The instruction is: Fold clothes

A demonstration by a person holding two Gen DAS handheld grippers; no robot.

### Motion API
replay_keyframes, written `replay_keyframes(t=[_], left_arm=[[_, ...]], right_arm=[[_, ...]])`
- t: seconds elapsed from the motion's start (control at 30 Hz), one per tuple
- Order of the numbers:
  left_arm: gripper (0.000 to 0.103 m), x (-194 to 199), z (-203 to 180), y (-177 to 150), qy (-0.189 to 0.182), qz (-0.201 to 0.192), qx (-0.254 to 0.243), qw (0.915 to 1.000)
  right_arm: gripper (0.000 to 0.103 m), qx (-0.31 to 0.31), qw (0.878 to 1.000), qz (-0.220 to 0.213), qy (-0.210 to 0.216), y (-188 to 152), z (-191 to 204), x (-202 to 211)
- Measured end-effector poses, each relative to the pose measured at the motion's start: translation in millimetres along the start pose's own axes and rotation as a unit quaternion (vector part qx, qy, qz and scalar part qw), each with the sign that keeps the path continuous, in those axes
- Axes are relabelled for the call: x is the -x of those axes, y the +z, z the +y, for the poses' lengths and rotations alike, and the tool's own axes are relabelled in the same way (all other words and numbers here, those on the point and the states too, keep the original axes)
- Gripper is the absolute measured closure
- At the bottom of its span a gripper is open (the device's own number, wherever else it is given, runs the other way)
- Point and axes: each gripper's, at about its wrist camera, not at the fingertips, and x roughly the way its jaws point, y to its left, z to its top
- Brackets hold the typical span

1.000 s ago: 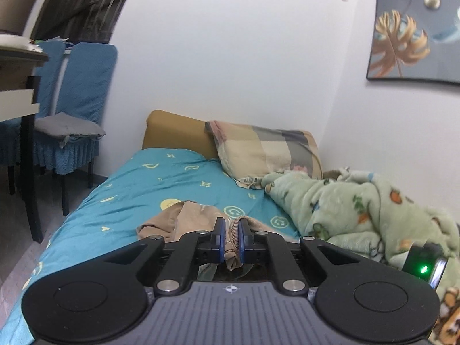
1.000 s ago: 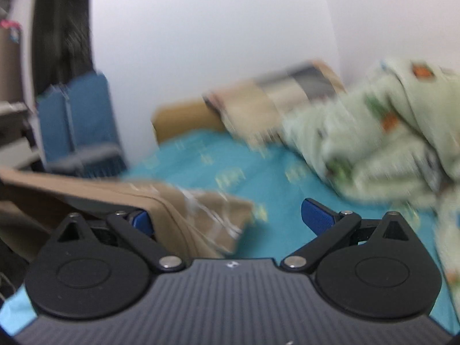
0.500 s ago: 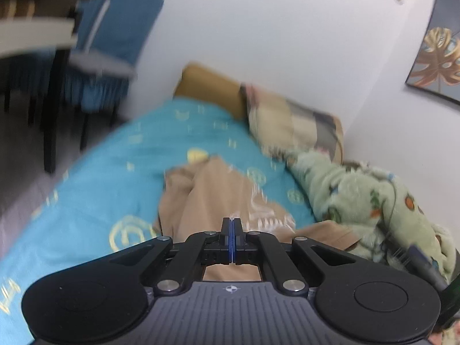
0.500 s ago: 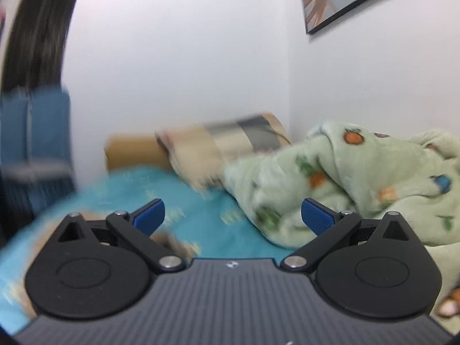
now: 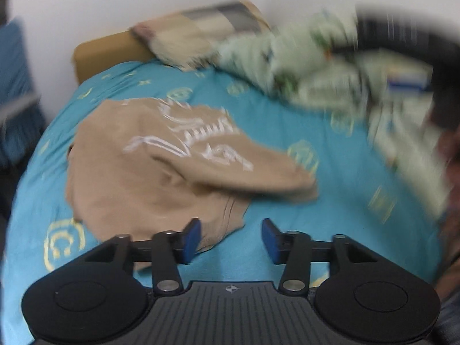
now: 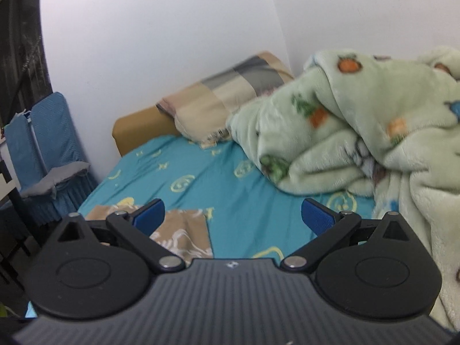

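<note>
A tan garment with white print [image 5: 161, 169] lies crumpled on the teal bedsheet [image 5: 287, 244], partly folded over itself. My left gripper [image 5: 231, 240] is open and empty, just above the garment's near edge; its left finger sits over the cloth. In the right wrist view a corner of the same garment [image 6: 184, 235] shows low on the left. My right gripper [image 6: 233, 215] is open and empty above the sheet [image 6: 230, 189], to the right of the garment.
A light green fleece blanket [image 6: 373, 132] is heaped on the bed's right side. A checked pillow [image 6: 224, 100] leans on the tan headboard [image 6: 138, 126]. Blue-covered chairs [image 6: 43, 143] stand left of the bed. The left wrist view is motion-blurred.
My left gripper was shut on the tan garment, lowered it onto the bed and has now opened, letting it go. My right gripper stayed open and swung over the bed.
</note>
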Motion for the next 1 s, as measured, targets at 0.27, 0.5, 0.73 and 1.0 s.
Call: replay_keyframes(t=[0.27,0.5,0.73,1.0], left_arm=[[0.077,-58.8,-11.4,-4.2,0.080,0.010,-0.107,0.9910],[0.095,2.8,37.8,30.8,-0.003,-0.068,0.058,0.9960],[0.095,75.8,76.2,37.4,-0.059,-0.153,0.149,0.9752],[0.095,85.6,92.5,38.4,-0.065,-0.165,0.197,0.9642]], right_arm=[[0.000,-0.045,0.998,0.044,0.016,-6.2,-14.4,-21.8],[0.000,-0.033,0.997,0.038,0.052,-10.0,-3.7,-26.3],[0.000,0.058,0.993,-0.014,0.103,-20.2,37.7,9.2],[0.000,0.206,0.967,0.000,0.153,-57.5,93.1,9.6]])
